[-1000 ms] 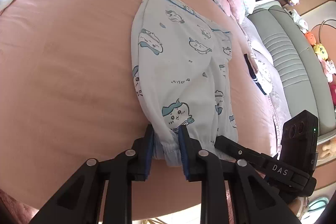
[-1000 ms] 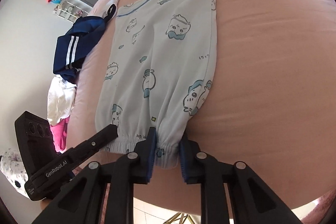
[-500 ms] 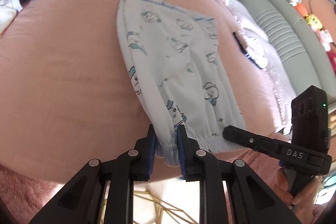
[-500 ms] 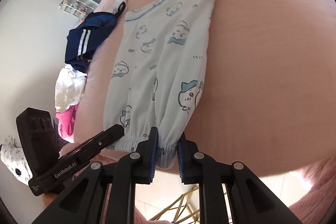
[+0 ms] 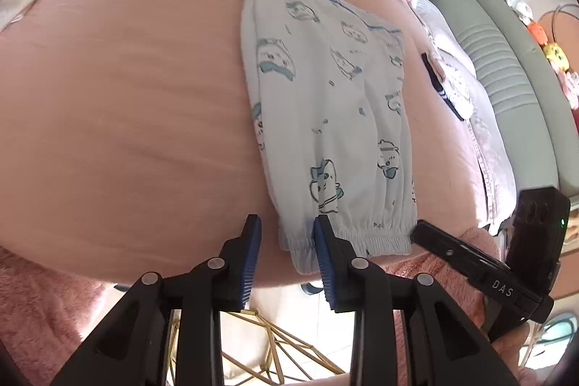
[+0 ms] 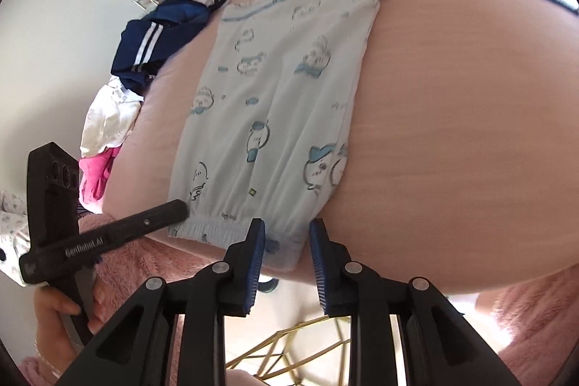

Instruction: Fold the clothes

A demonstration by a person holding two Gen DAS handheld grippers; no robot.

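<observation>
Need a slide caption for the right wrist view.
Right claw opening off the cartoon-print pants laid flat on the pink bed.

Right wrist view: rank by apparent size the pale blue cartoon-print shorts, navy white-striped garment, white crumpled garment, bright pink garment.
1. Pale blue cartoon-print shorts
2. Navy white-striped garment
3. White crumpled garment
4. Bright pink garment
The last three lie farther off and partly hidden, so their order is unsure.
</observation>
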